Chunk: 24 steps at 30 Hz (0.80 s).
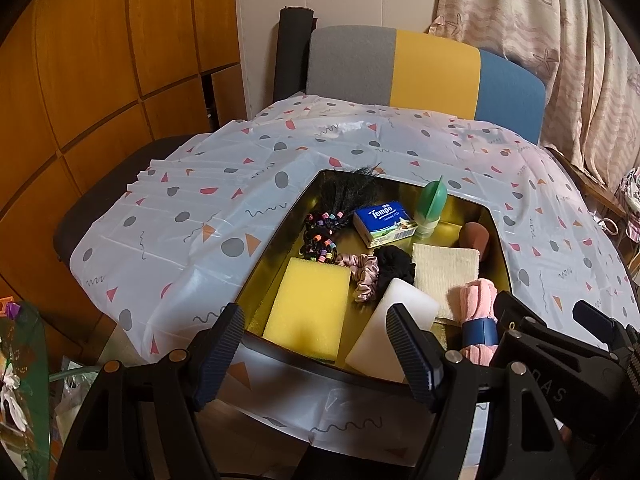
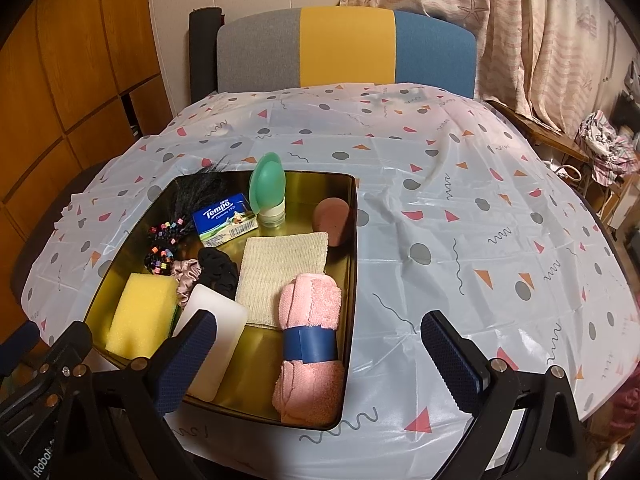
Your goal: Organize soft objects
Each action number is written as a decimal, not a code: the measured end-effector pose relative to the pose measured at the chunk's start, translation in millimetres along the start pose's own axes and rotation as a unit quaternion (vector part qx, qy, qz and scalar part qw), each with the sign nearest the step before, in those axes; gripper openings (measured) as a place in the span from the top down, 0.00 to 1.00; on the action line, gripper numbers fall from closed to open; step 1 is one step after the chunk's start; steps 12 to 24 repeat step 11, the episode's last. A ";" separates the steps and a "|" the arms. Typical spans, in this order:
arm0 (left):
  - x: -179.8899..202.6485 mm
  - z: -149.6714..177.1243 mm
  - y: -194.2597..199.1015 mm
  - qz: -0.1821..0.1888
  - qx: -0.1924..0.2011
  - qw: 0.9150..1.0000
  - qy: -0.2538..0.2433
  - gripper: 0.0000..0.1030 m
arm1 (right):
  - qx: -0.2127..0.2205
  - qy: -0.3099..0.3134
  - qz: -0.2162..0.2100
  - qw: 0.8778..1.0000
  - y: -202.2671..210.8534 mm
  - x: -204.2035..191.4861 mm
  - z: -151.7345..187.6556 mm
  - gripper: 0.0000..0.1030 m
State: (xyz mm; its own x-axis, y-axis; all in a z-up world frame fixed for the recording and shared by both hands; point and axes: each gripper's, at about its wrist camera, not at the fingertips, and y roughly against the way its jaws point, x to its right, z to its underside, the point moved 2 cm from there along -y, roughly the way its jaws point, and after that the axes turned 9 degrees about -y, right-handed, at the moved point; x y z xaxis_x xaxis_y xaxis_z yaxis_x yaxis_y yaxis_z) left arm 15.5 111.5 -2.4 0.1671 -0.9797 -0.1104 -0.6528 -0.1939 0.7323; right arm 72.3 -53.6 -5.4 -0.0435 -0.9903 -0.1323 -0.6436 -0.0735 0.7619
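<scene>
Already the soft things sit in the tray (image 2: 352, 240) at lower left of the right view — pink towel (image 2: 310, 344) along its right wall, long axis running away from the camera. Right gripper (image 2: 316, 356) fingers stand wide, empty, straddling the towel's near end, so it seems nearer. Left gripper (image 1: 320, 352), equally wide and empty, hovers over the sponge (image 1: 308, 304) — towel to its right.

Warm, dim indoor light, with soft glare on the plastic tablecloth (image 2: 440, 208) and yellow reflections inside the gold tray (image 2: 352, 264); both fisheye views bend strongly and darken to black at the corners, yet stay sharp.
</scene>
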 end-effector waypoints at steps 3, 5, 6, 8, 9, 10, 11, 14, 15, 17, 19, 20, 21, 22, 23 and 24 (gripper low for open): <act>0.3 0.4 0.5 -0.002 0.001 1.000 -0.001 0.27 | -0.001 -0.001 -0.001 1.000 -0.1 0.4 0.1 0.00; 0.4 0.1 0.4 -0.003 0.001 1.000 -0.002 0.27 | -0.002 -0.002 0.000 1.000 -0.9 0.1 0.5 0.00; 0.4 0.0 0.5 -0.005 0.002 1.000 -0.003 0.27 | -0.003 -0.002 -0.001 1.000 -0.8 0.5 0.5 0.00; 0.6 0.3 0.9 -0.009 0.006 1.000 -0.005 0.27 | -0.002 -0.002 0.000 1.000 -1.0 -0.1 0.7 0.00; 0.7 0.3 0.7 -0.012 0.006 1.000 -0.007 0.27 | -0.002 -0.002 0.000 1.000 -0.9 0.5 0.7 0.00; 0.3 0.5 0.6 -0.013 0.006 1.000 -0.007 0.27 | -0.002 -0.002 0.000 1.000 -1.2 0.0 0.8 0.00; 0.4 0.4 0.2 -0.012 0.006 1.000 -0.008 0.27 | -0.003 -0.002 -0.001 1.000 -1.2 0.3 0.8 0.00; 0.4 0.4 0.2 -0.012 0.006 1.000 -0.008 0.27 | -0.003 -0.002 -0.001 1.000 -1.2 0.3 0.8 0.00; 0.4 0.4 0.2 -0.012 0.006 1.000 -0.008 0.27 | -0.003 -0.002 -0.001 1.000 -1.2 0.3 0.8 0.00; 0.4 0.4 0.2 -0.012 0.006 1.000 -0.008 0.27 | -0.003 -0.002 -0.001 1.000 -1.2 0.3 0.8 0.00; 0.4 0.4 0.2 -0.012 0.006 1.000 -0.008 0.27 | -0.003 -0.002 -0.001 1.000 -1.2 0.3 0.8 0.00; 0.4 0.4 0.2 -0.012 0.006 1.000 -0.008 0.27 | -0.003 -0.002 -0.001 1.000 -1.2 0.3 0.8 0.00; 0.4 0.4 0.2 -0.012 0.006 1.000 -0.008 0.27 | -0.003 -0.002 -0.001 1.000 -1.2 0.3 0.8 0.00; 0.4 0.4 0.2 -0.012 0.006 1.000 -0.008 0.27 | -0.003 -0.002 -0.001 1.000 -1.2 0.3 0.8 0.00; 0.4 0.4 0.2 -0.012 0.006 1.000 -0.008 0.27 | -0.003 -0.002 -0.001 1.000 -1.2 0.3 0.8 0.00; 0.4 0.4 0.2 -0.012 0.006 1.000 -0.008 0.27 | -0.003 -0.002 -0.001 1.000 -1.2 0.3 0.8 0.00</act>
